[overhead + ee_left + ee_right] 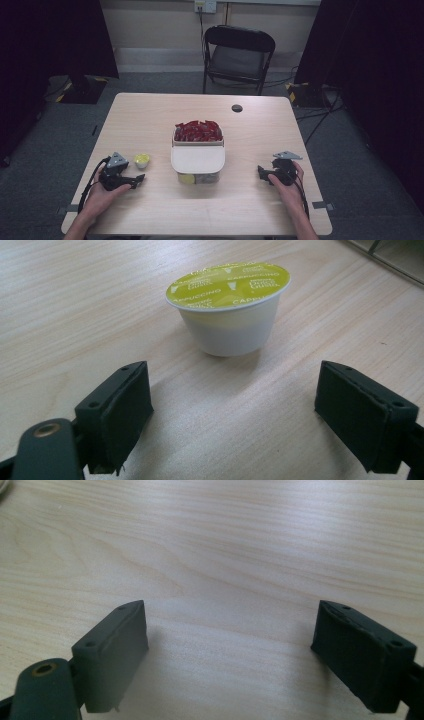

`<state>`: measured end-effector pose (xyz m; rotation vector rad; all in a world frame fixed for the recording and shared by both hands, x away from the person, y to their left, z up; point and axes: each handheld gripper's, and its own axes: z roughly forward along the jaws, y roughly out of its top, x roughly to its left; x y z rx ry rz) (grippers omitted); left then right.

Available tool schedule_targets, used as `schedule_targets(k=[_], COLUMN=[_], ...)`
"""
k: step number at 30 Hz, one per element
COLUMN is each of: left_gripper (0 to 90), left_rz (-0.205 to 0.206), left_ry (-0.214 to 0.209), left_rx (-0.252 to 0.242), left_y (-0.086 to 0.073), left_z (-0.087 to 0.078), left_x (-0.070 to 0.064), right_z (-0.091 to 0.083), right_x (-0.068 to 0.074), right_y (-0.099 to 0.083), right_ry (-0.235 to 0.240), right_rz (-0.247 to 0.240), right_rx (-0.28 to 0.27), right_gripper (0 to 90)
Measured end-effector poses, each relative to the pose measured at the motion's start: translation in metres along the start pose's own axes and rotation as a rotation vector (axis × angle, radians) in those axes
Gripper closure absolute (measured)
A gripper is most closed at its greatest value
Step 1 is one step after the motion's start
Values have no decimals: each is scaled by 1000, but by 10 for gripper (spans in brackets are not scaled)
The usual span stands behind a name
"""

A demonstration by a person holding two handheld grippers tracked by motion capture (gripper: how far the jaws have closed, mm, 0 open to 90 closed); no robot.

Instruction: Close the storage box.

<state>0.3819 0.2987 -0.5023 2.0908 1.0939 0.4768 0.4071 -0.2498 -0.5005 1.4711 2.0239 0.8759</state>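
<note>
We see the left gripper (232, 410) with jaws spread wide, the coffee capsule (229, 307) upright on the table (150, 115) just ahead, untouched. The right gripper (230, 650) is spread likewise over bare wood.

Both handheld black two-jaw grippers, left (140, 176) and right (260, 170), carry grey three-cornered top plates, trailing black cables and screw-fastened rectangular pads (121, 412).
</note>
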Motion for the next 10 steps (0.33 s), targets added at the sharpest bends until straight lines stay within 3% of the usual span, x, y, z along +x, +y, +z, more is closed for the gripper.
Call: schedule_targets(k=[10], left_gripper=[144], left_rz=[0], left_ry=[0], left_rx=[-1], left_y=[0], left_z=[0], left_x=[0], right_z=[0], right_x=[0], right_y=[0], right_ry=[-6], right_rz=[4], right_rx=[1], right_gripper=[131])
